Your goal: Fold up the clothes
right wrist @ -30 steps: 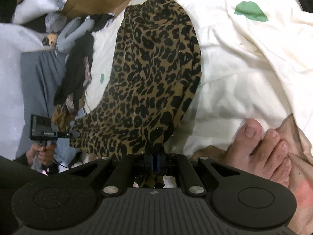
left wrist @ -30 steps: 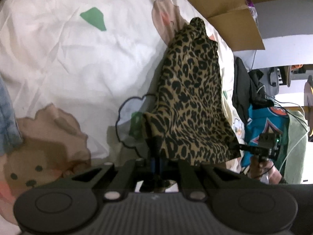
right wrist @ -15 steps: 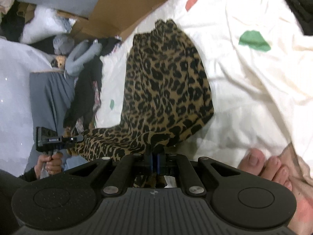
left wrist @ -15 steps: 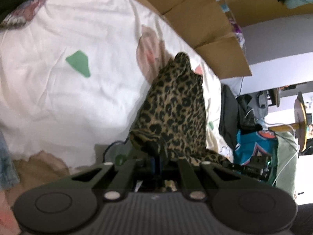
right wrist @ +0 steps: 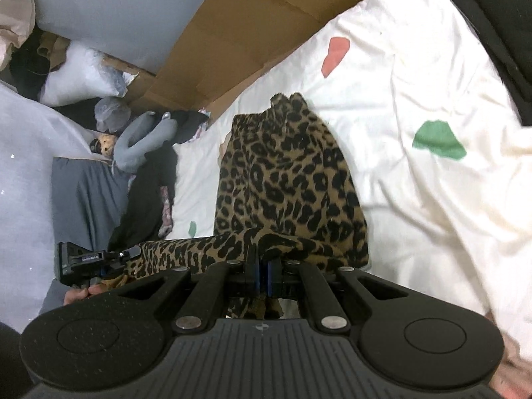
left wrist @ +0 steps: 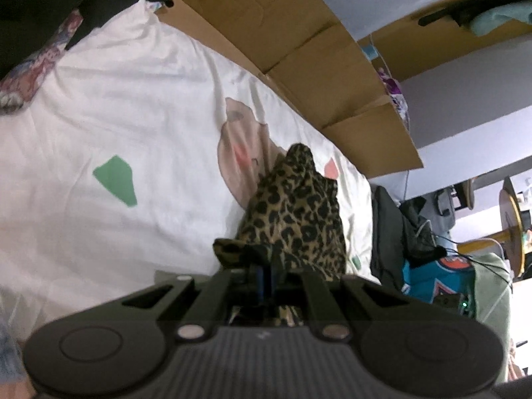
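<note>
**Both tongs clamped, angled downward**

The left tongs [left wrist: 265, 274] are closed, their blue-padded fingers [left wrist: 257, 277] pressed together on a bunched corner of the leopard cloth [left wrist: 299, 212]. The right tongs [right wrist: 261, 274] are closed likewise, pinching another corner of the same cloth between their fingers [right wrist: 253, 276]. Both point forward and down toward the bed. In the right wrist view the left tongs appear at the lower left, side-on, gripping the cloth's stretched edge, with the person's left hand [right wrist: 78, 294] wrapped around the handle beneath. The two tongs sit apart, the cloth's edge spanning between them.
</note>
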A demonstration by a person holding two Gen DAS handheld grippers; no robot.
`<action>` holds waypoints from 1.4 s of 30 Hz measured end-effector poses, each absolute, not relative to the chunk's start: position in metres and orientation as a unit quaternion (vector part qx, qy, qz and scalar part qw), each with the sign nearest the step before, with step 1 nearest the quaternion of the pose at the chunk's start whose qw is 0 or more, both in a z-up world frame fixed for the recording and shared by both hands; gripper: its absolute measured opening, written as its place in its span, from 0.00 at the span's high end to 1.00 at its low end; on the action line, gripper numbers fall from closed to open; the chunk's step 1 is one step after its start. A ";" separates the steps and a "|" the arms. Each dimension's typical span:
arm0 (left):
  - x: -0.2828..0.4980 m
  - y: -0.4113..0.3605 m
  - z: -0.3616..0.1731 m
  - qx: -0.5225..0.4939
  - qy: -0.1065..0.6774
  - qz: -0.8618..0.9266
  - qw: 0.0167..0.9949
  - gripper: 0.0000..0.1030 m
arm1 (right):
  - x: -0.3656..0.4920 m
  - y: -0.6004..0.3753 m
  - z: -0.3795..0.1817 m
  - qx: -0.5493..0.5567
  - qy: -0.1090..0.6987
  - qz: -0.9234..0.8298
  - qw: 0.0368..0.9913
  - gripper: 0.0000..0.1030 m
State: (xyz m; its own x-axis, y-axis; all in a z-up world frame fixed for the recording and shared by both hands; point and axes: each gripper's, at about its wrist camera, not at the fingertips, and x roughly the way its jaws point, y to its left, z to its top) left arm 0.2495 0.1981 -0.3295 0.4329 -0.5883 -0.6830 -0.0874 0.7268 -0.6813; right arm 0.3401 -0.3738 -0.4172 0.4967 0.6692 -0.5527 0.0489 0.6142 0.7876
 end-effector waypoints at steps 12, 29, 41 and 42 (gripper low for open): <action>0.293 0.185 -0.350 -0.299 0.511 -0.140 0.793 0.96 | 0.373 -0.369 -0.424 0.354 0.471 0.166 0.791 0.98; 0.326 0.175 -0.371 -0.274 0.506 -0.120 0.809 0.96 | 0.400 -0.372 -0.445 0.351 0.471 0.145 0.796 0.97; 0.336 0.170 -0.399 -0.251 0.526 -0.108 0.806 0.96 | 0.413 -0.371 -0.471 0.340 0.480 0.133 0.798 0.98; 0.337 0.168 -0.404 -0.246 0.531 -0.106 0.804 0.96 | 0.414 -0.371 -0.476 0.343 0.483 0.131 0.795 0.98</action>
